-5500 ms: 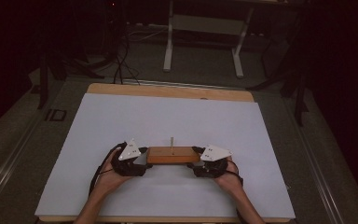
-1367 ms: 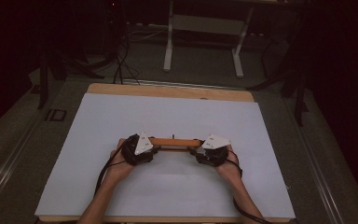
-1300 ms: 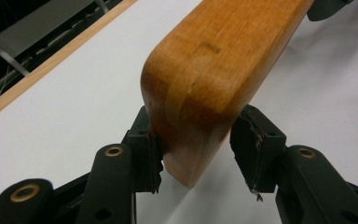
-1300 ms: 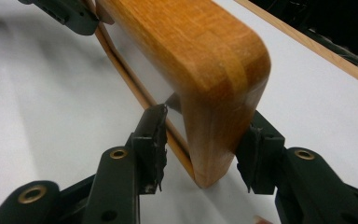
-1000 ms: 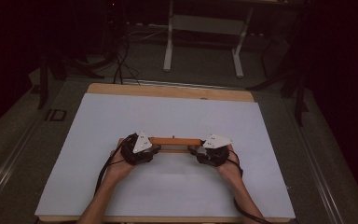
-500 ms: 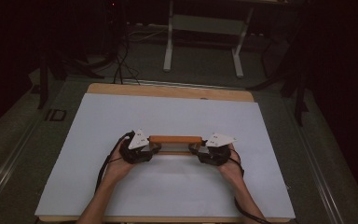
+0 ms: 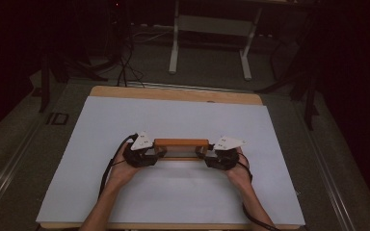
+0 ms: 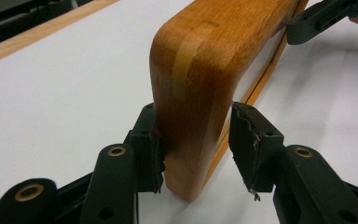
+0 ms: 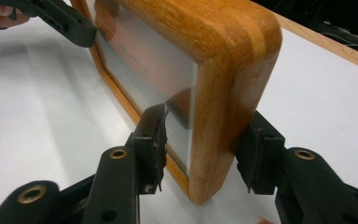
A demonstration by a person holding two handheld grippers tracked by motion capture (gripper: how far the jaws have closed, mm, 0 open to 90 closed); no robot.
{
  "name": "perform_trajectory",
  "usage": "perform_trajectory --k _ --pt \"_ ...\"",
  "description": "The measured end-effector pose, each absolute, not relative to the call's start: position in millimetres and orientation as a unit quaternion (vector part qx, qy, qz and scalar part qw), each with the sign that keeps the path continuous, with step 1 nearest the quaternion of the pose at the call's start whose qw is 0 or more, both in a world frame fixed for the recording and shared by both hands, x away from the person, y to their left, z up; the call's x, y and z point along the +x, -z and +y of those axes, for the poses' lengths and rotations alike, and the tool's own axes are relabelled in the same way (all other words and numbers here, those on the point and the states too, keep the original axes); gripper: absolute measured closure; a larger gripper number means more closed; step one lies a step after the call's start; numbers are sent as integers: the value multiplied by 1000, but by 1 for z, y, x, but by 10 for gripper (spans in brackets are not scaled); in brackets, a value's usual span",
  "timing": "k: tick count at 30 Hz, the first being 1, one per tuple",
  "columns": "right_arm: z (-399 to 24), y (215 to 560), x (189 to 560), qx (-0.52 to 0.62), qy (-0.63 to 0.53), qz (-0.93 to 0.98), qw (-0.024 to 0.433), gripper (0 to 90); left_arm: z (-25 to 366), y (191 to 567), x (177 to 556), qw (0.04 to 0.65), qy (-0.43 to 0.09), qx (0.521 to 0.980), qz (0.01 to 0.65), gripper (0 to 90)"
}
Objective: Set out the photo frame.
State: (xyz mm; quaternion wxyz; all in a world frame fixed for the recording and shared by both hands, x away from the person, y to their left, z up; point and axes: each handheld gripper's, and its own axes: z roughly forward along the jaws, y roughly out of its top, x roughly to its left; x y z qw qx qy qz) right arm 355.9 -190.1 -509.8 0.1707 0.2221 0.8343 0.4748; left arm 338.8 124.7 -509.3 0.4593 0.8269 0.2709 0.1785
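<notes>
You stand a rounded, glossy wooden frame (image 7: pixel 181 143) upright, its pane reflective: right gripper (image 9: pixel 200 151) clamps it; left gripper (image 8: pixel 196 147) touches one-sided, slightly open.

A white-topped table (image 7: pixel 183 120) with a wooden far edge stands on grey floor (image 7: pixel 24 139) (dim room), a metal stand (image 7: pixel 209 29) beyond it.

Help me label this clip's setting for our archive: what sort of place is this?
Probably a lab or workshop recording station: a bare white-topped table on a dark floor, loose cables trailing behind it, and a metal stand's legs beyond, with no household furnishings.
</notes>
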Motion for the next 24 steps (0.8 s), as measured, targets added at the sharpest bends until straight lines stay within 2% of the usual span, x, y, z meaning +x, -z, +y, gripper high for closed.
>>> perform_trajectory --k 14,24 --pt "-192 506 357 233 -481 830 159 556 126 507 341 468 -155 822 287 563" --pt "-195 505 359 253 -485 826 135 552 126 509 346 477 -117 814 310 562"
